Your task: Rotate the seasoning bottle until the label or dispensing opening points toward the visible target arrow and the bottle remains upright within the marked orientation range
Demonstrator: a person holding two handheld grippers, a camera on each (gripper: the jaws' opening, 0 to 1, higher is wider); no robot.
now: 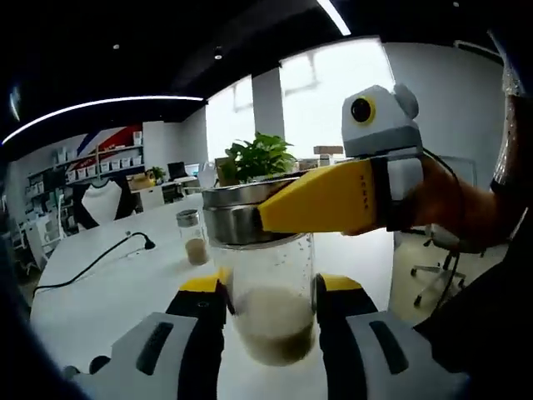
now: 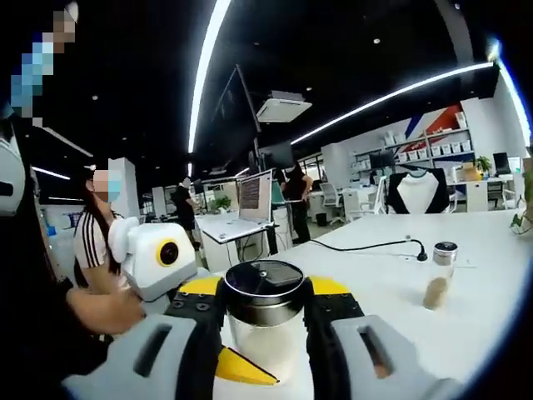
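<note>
In the left gripper view, the left hand-held gripper [image 1: 272, 302] has its yellow-tipped black jaws closed on the glass body of a clear seasoning bottle with a steel lid and pale granules inside [image 1: 273, 312], which stands upright between them above the white worktop [image 1: 125, 287]. The right hand-held gripper [image 1: 275, 212] reaches in from the right, a yellow jaw lying across the bottle's steel lid [image 1: 241, 212], held by a person's hand [image 1: 450, 204]. In the right gripper view, the right gripper's own jaws press on either side of that lid, seen from above, so it grips the bottle at the top, with a yellow tip of the left gripper just below. A second, smaller glass shaker with brownish powder [image 1: 193, 237] stands well apart on the worktop, near a black power cable [image 1: 100, 260]. A potted green plant [image 1: 260, 158] sits behind the bottle
</note>
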